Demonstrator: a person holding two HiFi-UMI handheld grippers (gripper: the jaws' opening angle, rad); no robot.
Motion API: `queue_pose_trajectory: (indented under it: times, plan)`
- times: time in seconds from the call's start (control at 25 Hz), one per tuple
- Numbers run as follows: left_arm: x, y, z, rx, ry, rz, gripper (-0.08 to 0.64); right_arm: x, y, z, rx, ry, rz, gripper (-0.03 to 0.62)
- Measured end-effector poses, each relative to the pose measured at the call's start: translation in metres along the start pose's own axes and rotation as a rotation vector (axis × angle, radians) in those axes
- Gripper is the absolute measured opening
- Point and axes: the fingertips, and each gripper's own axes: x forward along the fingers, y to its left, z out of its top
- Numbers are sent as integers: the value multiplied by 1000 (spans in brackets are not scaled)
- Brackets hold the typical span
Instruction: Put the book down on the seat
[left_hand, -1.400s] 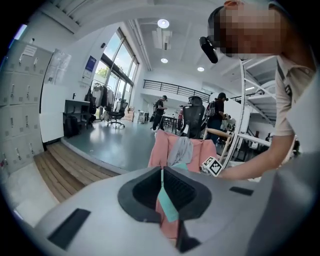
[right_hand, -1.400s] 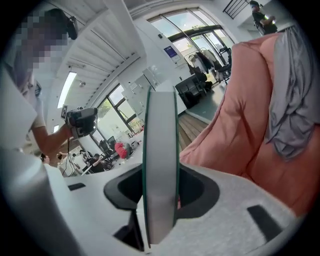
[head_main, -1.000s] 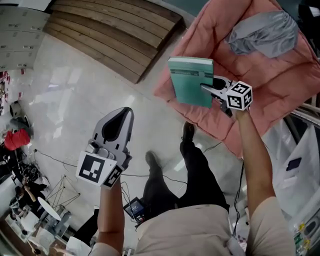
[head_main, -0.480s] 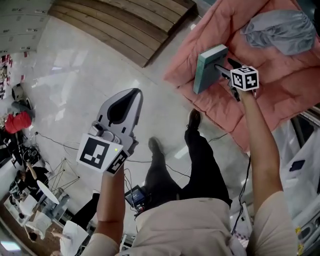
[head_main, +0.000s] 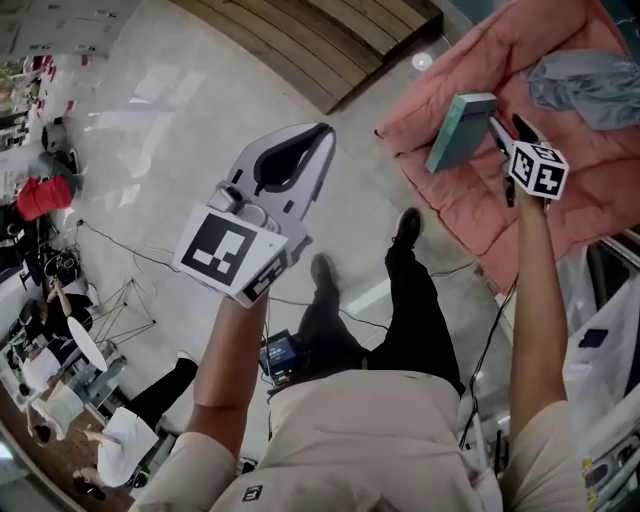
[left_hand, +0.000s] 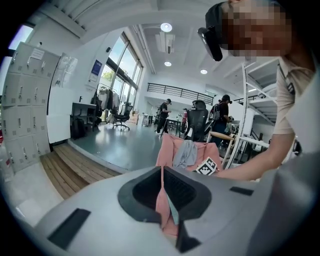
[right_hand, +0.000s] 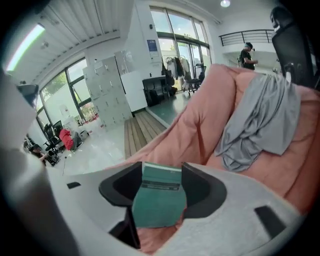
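A teal book (head_main: 462, 132) stands on edge over the near corner of the pink cushioned seat (head_main: 470, 205). My right gripper (head_main: 507, 127) is right behind it. In the right gripper view the book (right_hand: 159, 197) sits between the jaws, which are closing; I see no firm press on it. The pink seat (right_hand: 200, 115) fills the space beyond. My left gripper (head_main: 322, 131) hangs over the floor well left of the seat, shut and holding nothing. Its jaws (left_hand: 162, 200) leave only a thin slit.
A grey cloth (head_main: 590, 78) lies on the seat's far part. A wooden platform (head_main: 340, 35) borders the pale floor to the upper left. The person's shoes (head_main: 405, 228) stand beside the seat's edge. Cables (head_main: 120, 250) run across the floor. A white bag (head_main: 600, 340) is at the right.
Both grippers have moved up and right in the head view. The book has turned from face-on to edge-on and now sits further over the seat.
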Motion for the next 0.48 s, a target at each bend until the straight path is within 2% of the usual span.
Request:
queue_pose_trajectory:
  times: [0.12,0.2,0.24,0.48]
  plan:
    - [-30,3,18,6,-31,1,20,-49,39,45,-21,-102,33,132]
    - [-52,3,30,8,-48,-2,20,-86,71,72,-29,-165,71,13]
    - [-65,2,35,11,-56,-5,20,-105,88,84,-33,-192,91,-9]
    - [-139,-5,71,55,-145,-32,20,-212,193,140,-115,-305,194,-9]
